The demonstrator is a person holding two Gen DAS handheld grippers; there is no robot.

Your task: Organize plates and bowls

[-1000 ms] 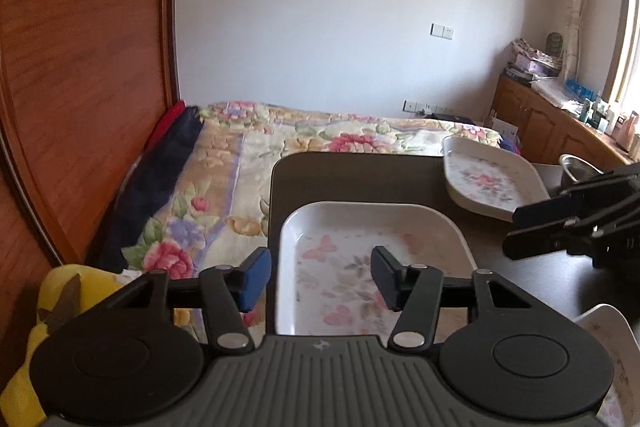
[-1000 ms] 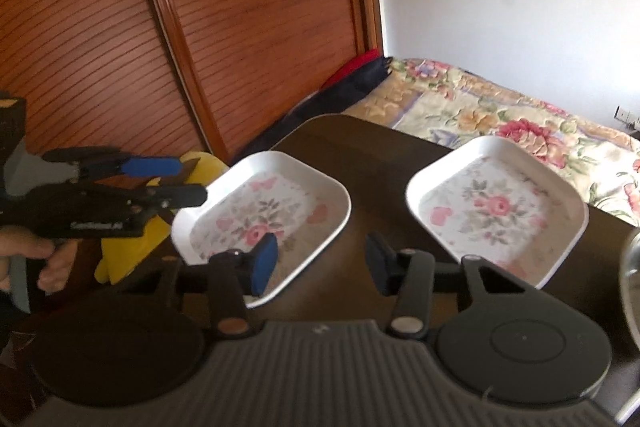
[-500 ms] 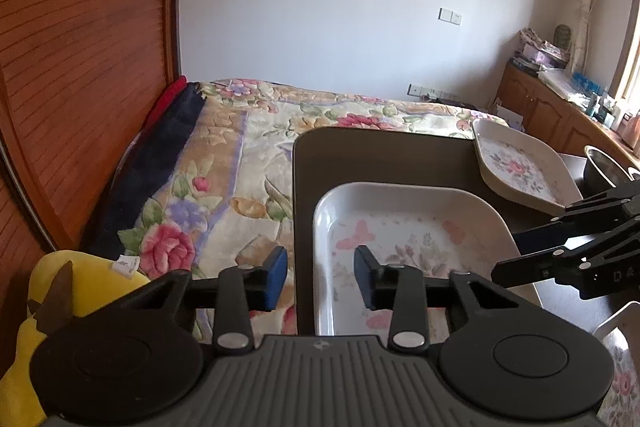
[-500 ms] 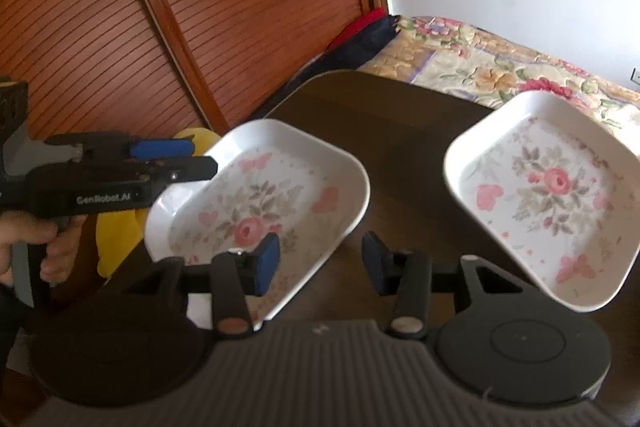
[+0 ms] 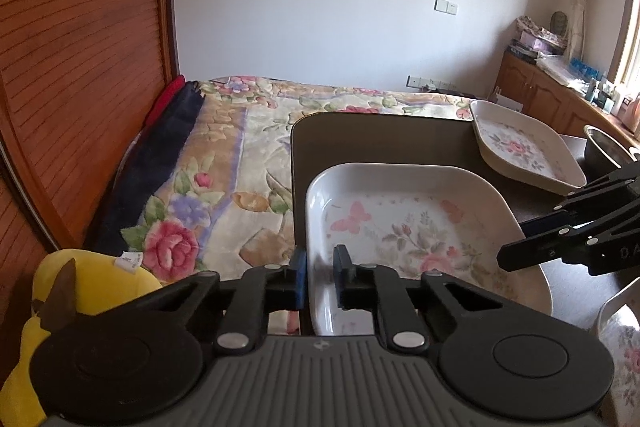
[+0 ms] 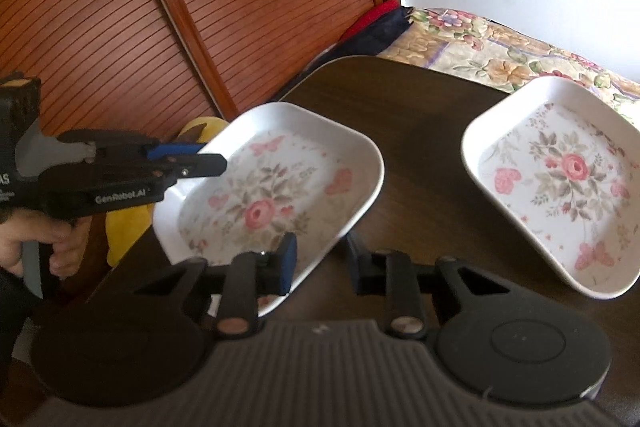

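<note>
Both grippers have just been closing on the near plate (image 6: 276, 199), tabletop (image 6: 420, 131) at 9 o'clock: left gripper (image 5: 320, 283) clamped on its rim, right gripper (image 6: 320, 259) straddling the opposite rim, contact unclear. Second plate (image 6: 560, 183), 3 o'clock, unstacked. Stacking is judged barely started.

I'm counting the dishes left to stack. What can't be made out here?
- Left wrist view: the third floral dish is cut off by the right edge, so its shape is unclear.
- Left wrist view: the metal bowl lies mostly past the right edge, contents unseen.
- Right wrist view: neither is in frame.
- Left wrist view: the bottles on the cabinet are too small to identify.
</note>
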